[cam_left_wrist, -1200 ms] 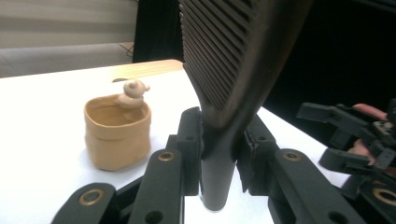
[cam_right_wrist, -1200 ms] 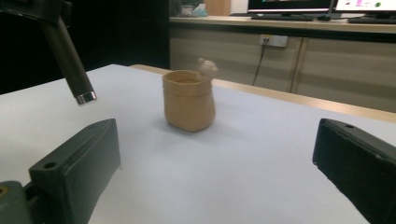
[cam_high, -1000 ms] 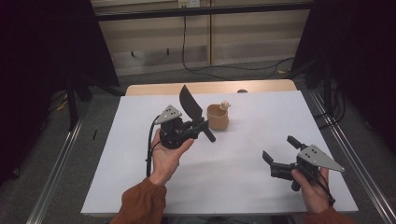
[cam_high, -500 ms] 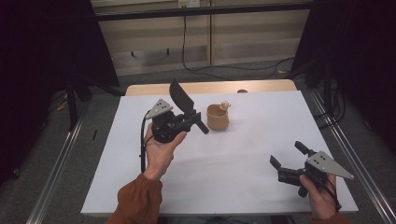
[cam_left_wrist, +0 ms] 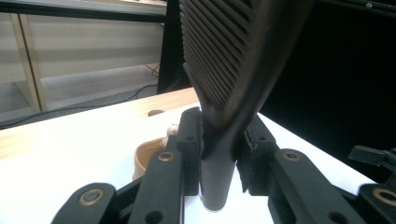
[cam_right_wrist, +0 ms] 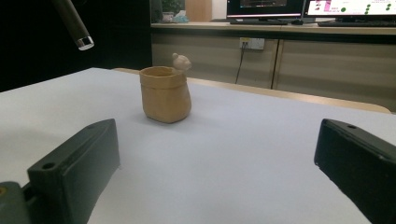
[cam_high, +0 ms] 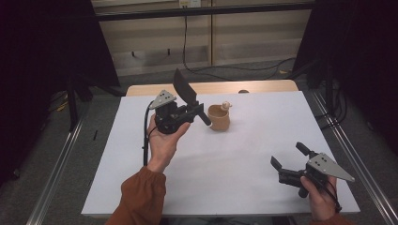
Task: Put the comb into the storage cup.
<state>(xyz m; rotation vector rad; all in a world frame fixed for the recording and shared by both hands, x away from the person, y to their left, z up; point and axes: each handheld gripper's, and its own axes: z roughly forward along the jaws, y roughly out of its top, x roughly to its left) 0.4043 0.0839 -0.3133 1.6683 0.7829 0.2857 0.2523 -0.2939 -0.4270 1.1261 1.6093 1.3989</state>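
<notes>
- The left hand-held gripper (cam_high: 187, 114) is held up above the white worktop (cam_high: 234, 159), its jaws pinched on the handle of a black slotted spatula (cam_high: 184, 87).
- In the left gripper view, the spatula's (cam_left_wrist: 224, 56) ribbed blade is seen rising above the jaws, with the round handle clamped between the two pads (cam_left_wrist: 191, 140).
- The free end of the handle is pointed past the jaws towards a small tan pot (cam_high: 219, 117), which is found just beyond that gripper, close to the handle tip but apart from it.
- A little rounded figure (cam_high: 226, 105) is perched on the pot's rim.
- The right hand-held gripper (cam_high: 291, 161) is kept low near the worktop, jaws spread wide, nothing between them.
- From the right gripper view, the pot (cam_right_wrist: 166, 95) is seen upright ahead, well apart from those jaws, with the handle tip (cam_right_wrist: 84, 43) hanging above it to one side.
</notes>
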